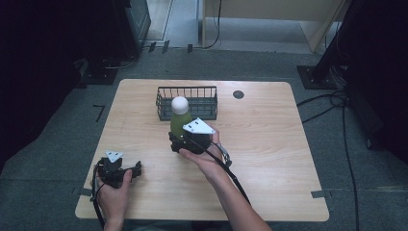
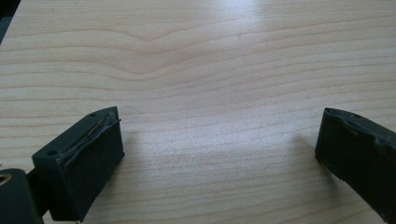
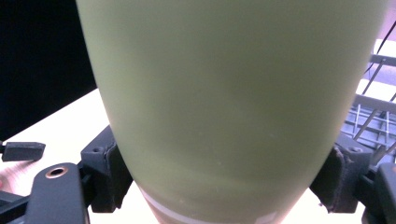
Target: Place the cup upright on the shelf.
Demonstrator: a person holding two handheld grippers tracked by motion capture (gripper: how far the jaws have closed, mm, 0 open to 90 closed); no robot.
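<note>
Bottle of pale green with a round white cap, standing upright near the middle of the wooden table, long axis vertical, cap pointing up. Gripped low on the body by the right gripper, jaws closed against both sides of the green wall, pads pressed to the curve at left and right in the right gripper view, where the bottle looms large and a lighter band shows near its base. Held by the person's right hand, forearm reaching in from the bottom edge, grey three-cornered plate on top. Just behind the bottle, a black wire basket, sitting toward the far edge of the table; bottle in front of it, outside it, whether touching hard to tell. Black round spot on the tabletop to the right of the basket. Left gripper low at the near left corner, in the left hand, well apart from the bottle. Jaws spread wide in the left gripper view, bare wood grain between them, nothing held.
</note>
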